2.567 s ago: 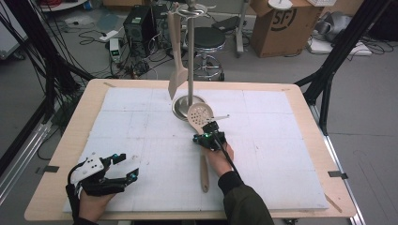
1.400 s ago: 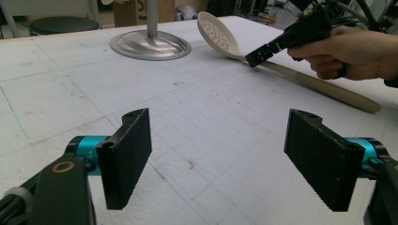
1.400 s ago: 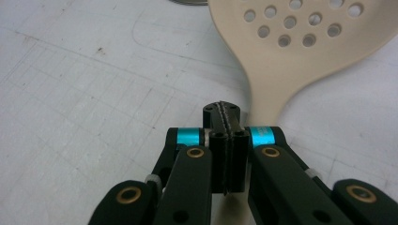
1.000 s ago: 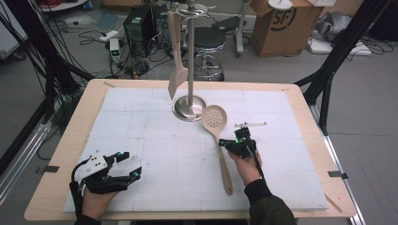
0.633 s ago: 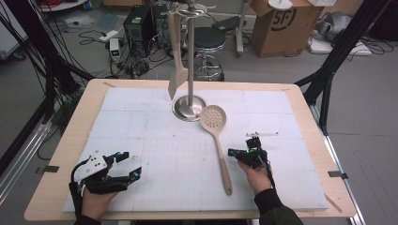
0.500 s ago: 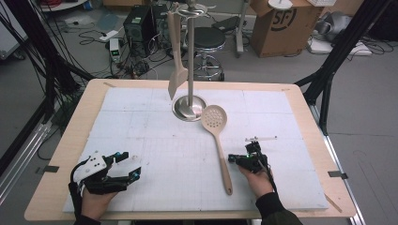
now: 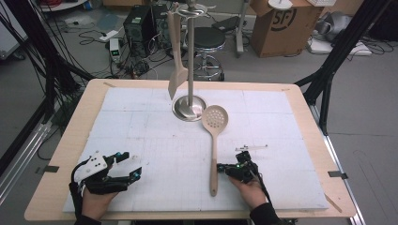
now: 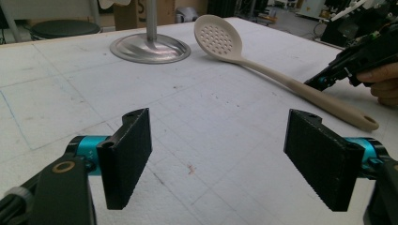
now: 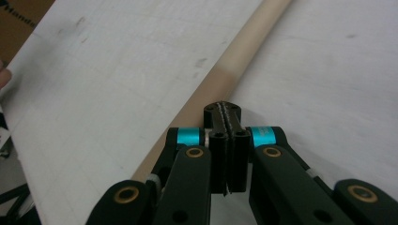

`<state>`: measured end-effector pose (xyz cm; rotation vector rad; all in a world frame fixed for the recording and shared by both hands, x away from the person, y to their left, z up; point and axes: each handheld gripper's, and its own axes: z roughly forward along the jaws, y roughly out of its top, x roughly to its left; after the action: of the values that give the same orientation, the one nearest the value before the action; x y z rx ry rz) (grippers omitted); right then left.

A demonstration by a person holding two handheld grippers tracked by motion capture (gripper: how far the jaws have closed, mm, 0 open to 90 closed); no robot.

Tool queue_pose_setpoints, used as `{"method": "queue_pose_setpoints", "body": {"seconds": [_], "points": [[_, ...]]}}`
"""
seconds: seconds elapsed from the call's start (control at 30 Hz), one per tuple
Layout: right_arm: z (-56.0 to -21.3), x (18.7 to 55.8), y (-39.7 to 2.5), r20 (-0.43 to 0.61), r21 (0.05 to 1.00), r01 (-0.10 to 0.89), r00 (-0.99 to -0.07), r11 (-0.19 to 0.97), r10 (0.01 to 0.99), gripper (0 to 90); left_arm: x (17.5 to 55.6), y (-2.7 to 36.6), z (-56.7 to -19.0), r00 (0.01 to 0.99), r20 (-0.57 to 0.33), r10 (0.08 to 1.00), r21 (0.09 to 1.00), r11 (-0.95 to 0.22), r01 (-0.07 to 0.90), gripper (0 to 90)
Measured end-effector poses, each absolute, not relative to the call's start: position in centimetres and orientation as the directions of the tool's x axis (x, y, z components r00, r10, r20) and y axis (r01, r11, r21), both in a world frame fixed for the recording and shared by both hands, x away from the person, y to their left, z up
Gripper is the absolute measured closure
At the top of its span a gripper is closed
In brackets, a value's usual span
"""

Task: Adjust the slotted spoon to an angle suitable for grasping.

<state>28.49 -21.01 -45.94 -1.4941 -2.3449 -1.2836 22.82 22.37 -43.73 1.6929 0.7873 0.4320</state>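
Observation:
A beige slotted spoon (image 7: 214,145) lies flat on the white mat (image 7: 141,136), its head near the stand's base and its handle pointing at the front edge. My right gripper (image 7: 222,167) sits just right of the handle's lower part, jaws shut with nothing between them. In the right gripper view its closed tips (image 9: 227,111) are against the side of the spoon handle (image 9: 244,61). My left gripper (image 7: 135,168) rests at the front left, open and empty. In the left gripper view its wide-open gripper (image 8: 218,159) faces the spoon (image 8: 220,40) and the right gripper (image 8: 345,68).
A metal stand (image 7: 189,105) with a round base rises at the mat's back middle. A wooden spatula (image 7: 176,70) hangs from its top. A small thin metal piece (image 7: 252,147) lies right of the spoon. Cables, a stool and boxes are on the floor behind the table.
The right gripper laid the spoon down by the stand, drew back to the right, then came left against the handle. The handle's end has swung left. The left gripper stayed put.

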Motion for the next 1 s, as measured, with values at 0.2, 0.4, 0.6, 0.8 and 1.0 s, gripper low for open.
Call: {"method": "queue_pose_setpoints", "body": {"seconds": [0.2, 0.4, 0.6, 0.8, 1.0], "points": [[-45.9, 28.9, -19.3, 0.468, 0.596, 0.773, -0.552, 0.215, 0.69, 90.0, 22.9, 22.2, -43.7, 0.709, -0.116, 0.696, 0.955, -0.118, 0.272, 24.2], [-46.0, 29.1, -17.0, 0.473, 0.602, 0.76, -0.586, 0.244, 0.658, 90.0, 23.0, 22.1, -43.8, 0.712, -0.116, 0.692, 0.954, -0.121, 0.273, 24.2], [-46.1, 29.9, -14.8, 0.481, 0.603, 0.748, -0.618, 0.277, 0.621, 90.0, 23.0, 22.0, -43.8, 0.716, -0.12, 0.688, 0.954, -0.12, 0.274, 24.3], [-46.2, 31.1, -13.0, 0.478, 0.609, 0.737, -0.635, 0.293, 0.606, 90.0, 23.2, 22.0, -43.9, 0.715, -0.126, 0.688, 0.952, -0.118, 0.281, 24.3], [-46.1, 32.7, -11.3, 0.488, 0.603, 0.74, -0.639, 0.3, 0.595, 90.0, 23.2, 22.1, -43.9, 0.712, -0.125, 0.691, 0.953, -0.116, 0.28, 24.3]]}}
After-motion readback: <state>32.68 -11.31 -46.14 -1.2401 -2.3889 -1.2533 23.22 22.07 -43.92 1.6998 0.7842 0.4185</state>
